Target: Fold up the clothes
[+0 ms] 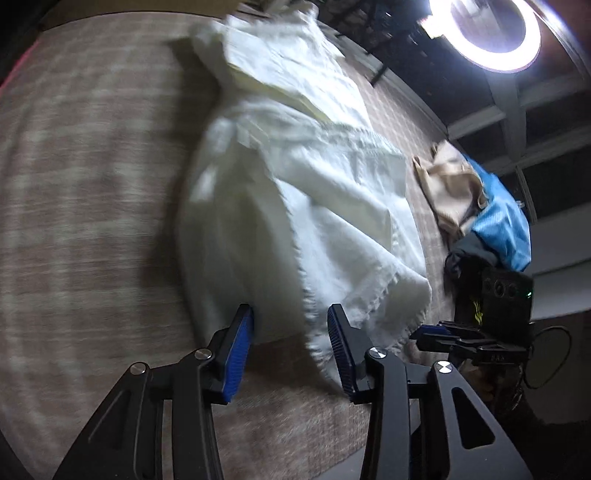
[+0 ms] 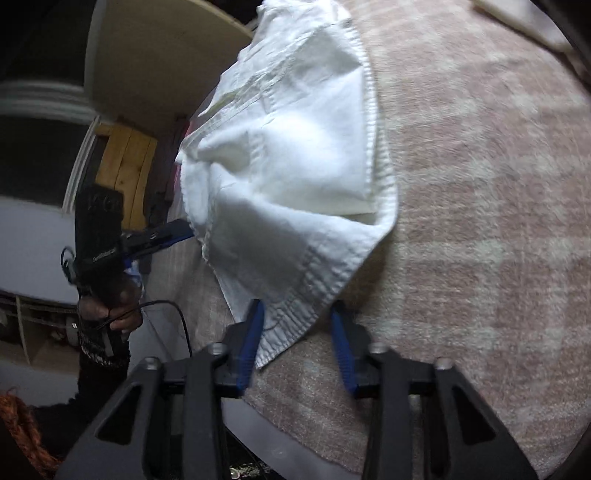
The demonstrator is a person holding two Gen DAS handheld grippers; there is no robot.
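A white garment (image 1: pixel 295 192) lies crumpled on a pinkish checked cloth (image 1: pixel 92 166) that covers the work surface. In the left wrist view the garment stretches from the far edge of the cloth down to the left gripper (image 1: pixel 291 314). The jaws of this gripper stand partly open, and the near hem of the garment hangs loose between them; the left blue pad (image 1: pixel 240 350) touches the fabric, but the pads do not pinch it. To the right, the right gripper (image 1: pixel 436 332) reaches toward the same hem.

In the right wrist view the right gripper (image 2: pixel 299 314) is also partly open, with a stitched corner of the white garment (image 2: pixel 291 184) lying between its blue pads (image 2: pixel 253 339), not squeezed. On the left a hand (image 2: pixel 114 306) holds the handle of the other gripper.

Near the far right edge of the cloth lie a beige garment (image 1: pixel 450 188), a blue garment (image 1: pixel 502 225) and a dark garment (image 1: pixel 461 258) in a small heap. A ring light (image 1: pixel 495 33) shines above
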